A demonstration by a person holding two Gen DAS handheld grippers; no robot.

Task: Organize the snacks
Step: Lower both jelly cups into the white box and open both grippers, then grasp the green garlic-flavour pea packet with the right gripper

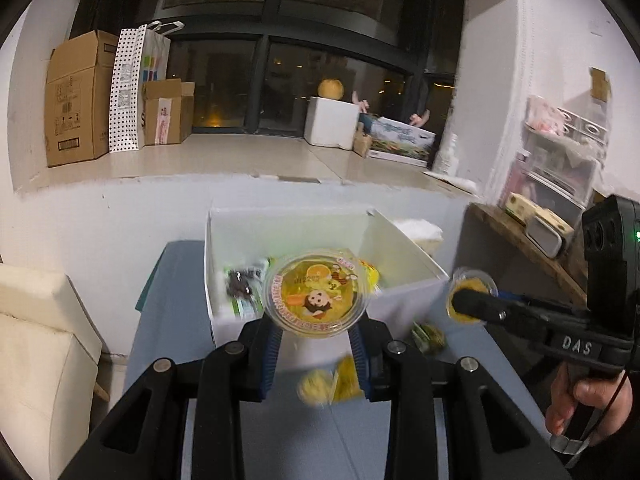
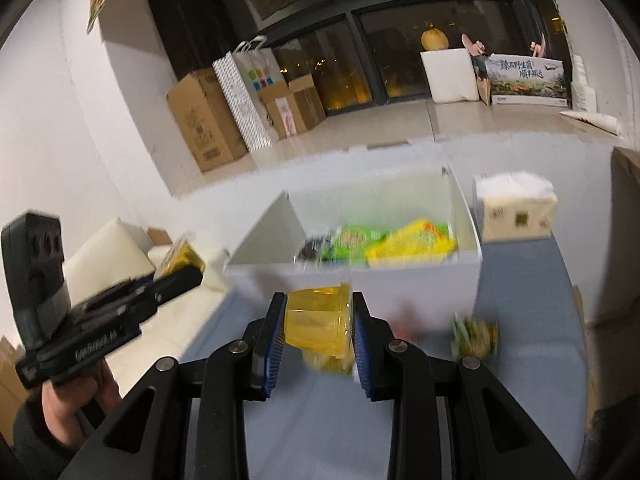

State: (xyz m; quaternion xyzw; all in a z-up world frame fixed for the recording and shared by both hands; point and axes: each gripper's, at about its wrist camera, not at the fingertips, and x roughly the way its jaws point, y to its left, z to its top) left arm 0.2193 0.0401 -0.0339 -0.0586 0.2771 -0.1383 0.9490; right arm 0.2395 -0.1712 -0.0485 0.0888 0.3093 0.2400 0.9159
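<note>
Blue table point(image 1: 176, 344) carries a white box point(image 1: 408, 300) of snack packets. Left gripper point(image 1: 316, 332) is clamped on a jelly cup point(image 1: 316, 294) before the box; right gripper point(image 2: 320, 332) is clamped on a second cup point(image 2: 320, 322). Loose snacks point(image 2: 476, 338) lie below.

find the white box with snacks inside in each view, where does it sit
Left wrist view: the white box sits centre frame, just beyond the left gripper and the cartoon-lidded jelly cup it grips.
Right wrist view: the white box sits centre, slightly right, beyond the right gripper and its yellow cup.
Shared landmark: the dotted paper bag by the dark window.
</note>
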